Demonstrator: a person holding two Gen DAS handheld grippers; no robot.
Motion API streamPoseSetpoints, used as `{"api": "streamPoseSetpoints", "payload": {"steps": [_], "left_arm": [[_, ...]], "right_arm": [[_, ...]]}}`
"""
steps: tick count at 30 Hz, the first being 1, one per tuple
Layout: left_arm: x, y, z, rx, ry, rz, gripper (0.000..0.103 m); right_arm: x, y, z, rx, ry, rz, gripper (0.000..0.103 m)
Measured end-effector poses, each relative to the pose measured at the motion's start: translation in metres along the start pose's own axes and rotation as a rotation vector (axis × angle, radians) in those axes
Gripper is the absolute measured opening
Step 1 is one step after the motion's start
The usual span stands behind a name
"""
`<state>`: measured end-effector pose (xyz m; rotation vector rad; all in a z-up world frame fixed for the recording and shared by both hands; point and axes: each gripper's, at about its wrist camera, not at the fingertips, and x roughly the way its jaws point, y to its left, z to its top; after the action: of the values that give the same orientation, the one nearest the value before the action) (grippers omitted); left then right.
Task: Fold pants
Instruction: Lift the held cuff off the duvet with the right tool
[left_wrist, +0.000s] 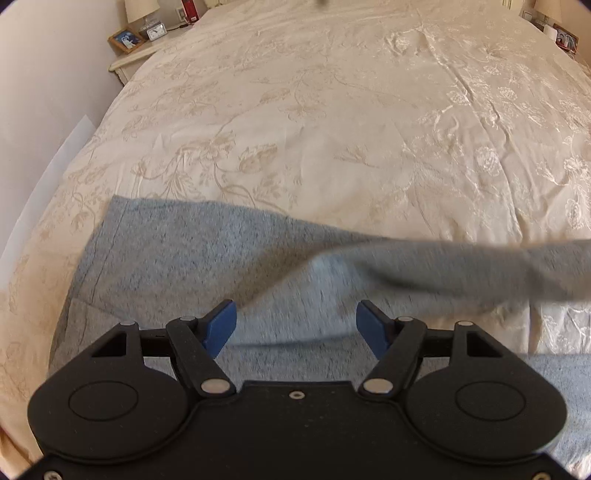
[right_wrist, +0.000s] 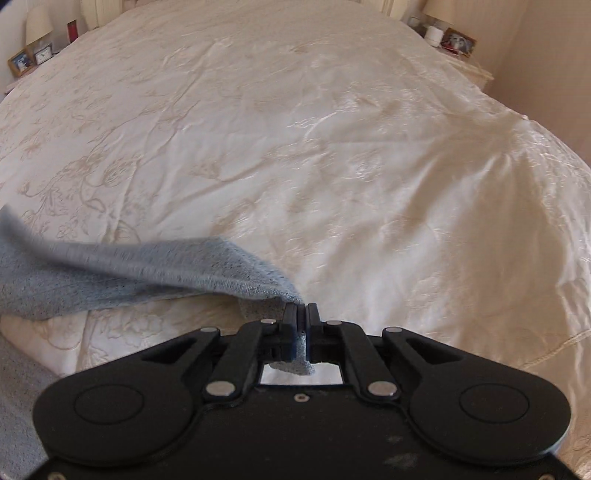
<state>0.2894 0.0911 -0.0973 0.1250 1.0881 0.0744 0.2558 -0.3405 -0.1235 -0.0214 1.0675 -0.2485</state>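
Note:
Grey-blue knit pants lie on the cream bedspread near the bed's front edge. My left gripper is open and empty, its blue pads apart just above the flat part of the pants. One pant leg is lifted and stretches away to the right, blurred. My right gripper is shut on the end of that pant leg, which trails off to the left above the bedspread. A bit of the cloth hangs behind the jaws.
A nightstand with a lamp, clock and photo frame stands at the far left of the bed. Another nightstand with frames stands at the far right. Walls flank both sides of the bed.

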Motion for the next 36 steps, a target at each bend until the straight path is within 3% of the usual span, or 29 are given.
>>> {"api": "streamPoseSetpoints", "payload": {"steps": [6,10,14,18,20,22,27,32,34,36], "left_arm": [[0.039,0.015,0.046,-0.013,0.018,0.004,0.073],[0.072,0.012,0.063,-0.001,0.052,-0.012,0.073],[0.105,-0.006,0.063,0.076,0.134,-0.025,0.073],[0.124,-0.025,0.053,0.170,0.125,0.033,0.073],[0.133,-0.034,0.050,0.225,0.120,0.064,0.073],[0.141,-0.038,0.046,0.240,0.123,0.072,0.072],[0.155,-0.032,0.051,0.142,0.166,0.030,0.062],[0.154,-0.027,0.055,0.103,0.184,0.016,0.062],[0.152,-0.027,0.055,0.111,0.183,0.012,0.062],[0.152,-0.022,0.058,0.107,0.183,0.004,0.062]], "right_arm": [[-0.008,-0.033,0.000,0.070,-0.020,-0.067,0.001],[0.001,-0.040,-0.004,0.133,0.005,-0.032,0.001],[0.005,-0.038,-0.012,0.201,0.032,0.051,0.010],[0.015,-0.027,-0.017,0.230,0.078,0.113,0.013],[0.017,-0.018,-0.021,0.200,0.091,0.129,0.022],[0.020,-0.004,-0.027,0.116,0.114,0.115,0.024],[0.040,0.021,-0.042,-0.049,0.133,0.051,0.027],[0.066,0.016,-0.033,0.035,0.143,0.059,0.032],[0.077,0.011,-0.028,0.078,0.143,0.100,0.030],[0.074,0.006,-0.026,0.109,0.113,0.131,0.015]]}}
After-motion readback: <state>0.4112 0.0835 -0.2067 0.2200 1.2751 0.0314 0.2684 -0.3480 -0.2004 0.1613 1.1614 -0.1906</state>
